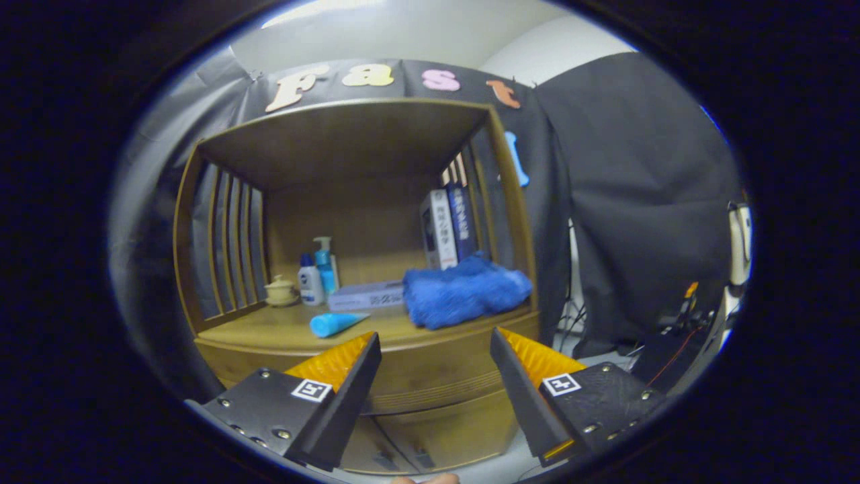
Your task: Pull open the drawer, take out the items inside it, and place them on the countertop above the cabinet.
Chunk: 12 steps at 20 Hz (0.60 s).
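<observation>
The wooden cabinet stands ahead of me with its drawer front low between my fingers. Whether the drawer is pulled out at all I cannot tell. My gripper is open and holds nothing, with a wide gap between its fingers, a short way in front of the cabinet. On the countertop lie a blue cone-shaped tube near the front edge, a rumpled blue towel at the right, and a flat white box behind the tube.
At the back of the shelf stand a small ceramic jar, two bottles and upright books. Slatted wooden sides and a top board enclose the countertop. Cables and dark equipment lie on the floor to the right.
</observation>
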### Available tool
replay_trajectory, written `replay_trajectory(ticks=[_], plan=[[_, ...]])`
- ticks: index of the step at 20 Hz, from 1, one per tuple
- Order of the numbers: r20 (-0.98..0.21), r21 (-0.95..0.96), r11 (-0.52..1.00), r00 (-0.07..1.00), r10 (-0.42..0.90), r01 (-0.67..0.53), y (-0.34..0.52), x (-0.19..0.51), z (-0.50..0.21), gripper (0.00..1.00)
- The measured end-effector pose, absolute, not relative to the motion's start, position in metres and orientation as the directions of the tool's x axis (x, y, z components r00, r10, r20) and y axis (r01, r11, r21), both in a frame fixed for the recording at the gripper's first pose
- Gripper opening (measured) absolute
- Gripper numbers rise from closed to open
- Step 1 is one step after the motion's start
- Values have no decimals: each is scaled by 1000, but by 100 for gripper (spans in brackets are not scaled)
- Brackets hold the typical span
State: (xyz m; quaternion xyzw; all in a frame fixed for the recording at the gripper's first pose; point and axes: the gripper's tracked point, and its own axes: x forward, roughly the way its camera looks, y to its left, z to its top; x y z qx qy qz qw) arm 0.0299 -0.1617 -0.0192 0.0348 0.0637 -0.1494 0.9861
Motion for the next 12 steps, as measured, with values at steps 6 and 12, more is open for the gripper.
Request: replay_trajectory(ticks=[6,12], plan=[[-32,-58,935,936,-352,350,-204,7,46,98],[6,-89,955,959,-284,284,-240,11,58,98]])
